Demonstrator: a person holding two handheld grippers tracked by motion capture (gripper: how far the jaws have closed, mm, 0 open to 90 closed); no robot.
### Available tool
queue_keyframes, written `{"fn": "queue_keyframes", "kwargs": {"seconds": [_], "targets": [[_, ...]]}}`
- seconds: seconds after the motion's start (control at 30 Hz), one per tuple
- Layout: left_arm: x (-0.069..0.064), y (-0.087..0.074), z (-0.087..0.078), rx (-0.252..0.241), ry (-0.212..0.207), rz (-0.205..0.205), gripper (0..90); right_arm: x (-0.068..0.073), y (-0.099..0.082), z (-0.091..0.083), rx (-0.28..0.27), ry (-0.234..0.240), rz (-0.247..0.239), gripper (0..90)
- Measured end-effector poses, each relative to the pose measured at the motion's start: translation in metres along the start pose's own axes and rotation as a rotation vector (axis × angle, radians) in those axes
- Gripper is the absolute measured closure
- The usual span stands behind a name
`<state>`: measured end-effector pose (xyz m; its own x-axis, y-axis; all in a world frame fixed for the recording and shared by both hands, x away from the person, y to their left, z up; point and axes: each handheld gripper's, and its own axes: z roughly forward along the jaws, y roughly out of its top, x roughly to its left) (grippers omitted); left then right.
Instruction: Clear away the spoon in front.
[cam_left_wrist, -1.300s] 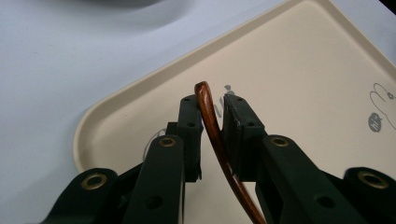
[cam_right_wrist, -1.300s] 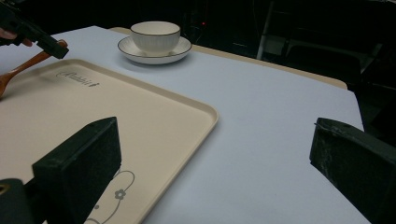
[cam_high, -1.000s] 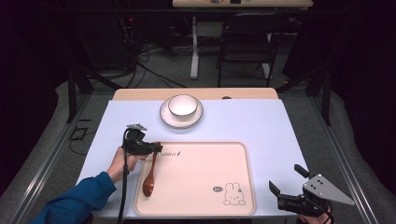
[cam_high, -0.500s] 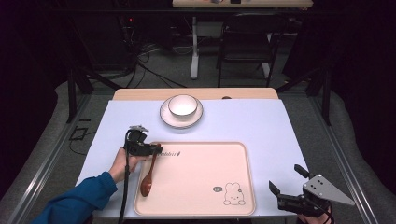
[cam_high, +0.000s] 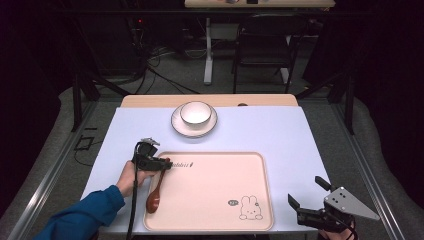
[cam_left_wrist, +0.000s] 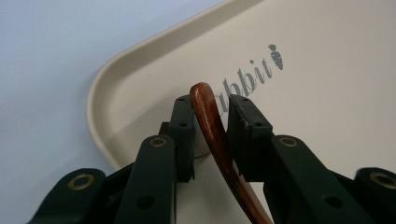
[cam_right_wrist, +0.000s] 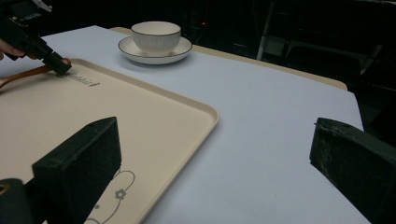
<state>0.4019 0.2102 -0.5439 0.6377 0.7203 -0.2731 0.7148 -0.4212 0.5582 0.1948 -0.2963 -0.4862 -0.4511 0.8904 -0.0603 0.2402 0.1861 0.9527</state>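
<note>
Spoon (cam_high: 155, 192) on tray (cam_high: 215, 200), handle tip between left gripper (cam_high: 162, 164) jaws, seemingly gripped but not lifted (bowl (cam_high: 195, 113) probably next); right gripper (cam_high: 309, 205) wide apart, idle beside tray.

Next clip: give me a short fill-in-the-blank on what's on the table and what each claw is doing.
1. The left claw has its jaws around the handle of a brown ____.
2. The bowl sits on a ____.
3. The right claw is ____, holding nothing.
4. The tray carries a printed ____ in one corner.

Missing: spoon; saucer; open; rabbit
</note>
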Motion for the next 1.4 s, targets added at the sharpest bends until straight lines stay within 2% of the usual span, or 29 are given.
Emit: {"fn": "queue_keyframes", "kwargs": {"seconds": [0.17,0.27,0.3,0.37,0.57,0.87,1.07,1.4], "targets": [[0.0,0.0,-0.003,-0.003,0.002,0.009,62.8,0.0,0.0,0.0,-0.001,0.0,-0.001,1.0],[0.0,0.0,-0.006,-0.001,-0.005,0.033,55.4,0.0,0.0,0.0,0.001,0.0,0.0,1.1],[-0.001,0.0,-0.006,0.002,0.003,0.041,51.6,0.0,0.0,0.0,0.0,0.0,-0.001,1.1],[-0.003,0.0,-0.008,0.009,0.021,0.057,37.1,0.0,0.0,0.0,0.0,0.0,0.0,1.0],[-0.005,0.0,-0.018,-0.013,0.044,0.073,19.5,0.0,0.0,0.0,0.0,-0.001,0.0,1.1],[-0.013,-0.001,-0.048,-0.057,0.1,0.115,12.7,0.0,0.0,0.0,0.002,-0.001,0.001,1.1],[-0.025,-0.003,-0.073,-0.087,0.164,0.177,9.6,0.0,0.0,0.0,0.0,-0.002,0.001,1.1],[-0.04,-0.012,-0.1,-0.134,0.2,0.219,6.9,0.0,0.0,0.0,-0.001,-0.003,-0.001,1.0]]}}
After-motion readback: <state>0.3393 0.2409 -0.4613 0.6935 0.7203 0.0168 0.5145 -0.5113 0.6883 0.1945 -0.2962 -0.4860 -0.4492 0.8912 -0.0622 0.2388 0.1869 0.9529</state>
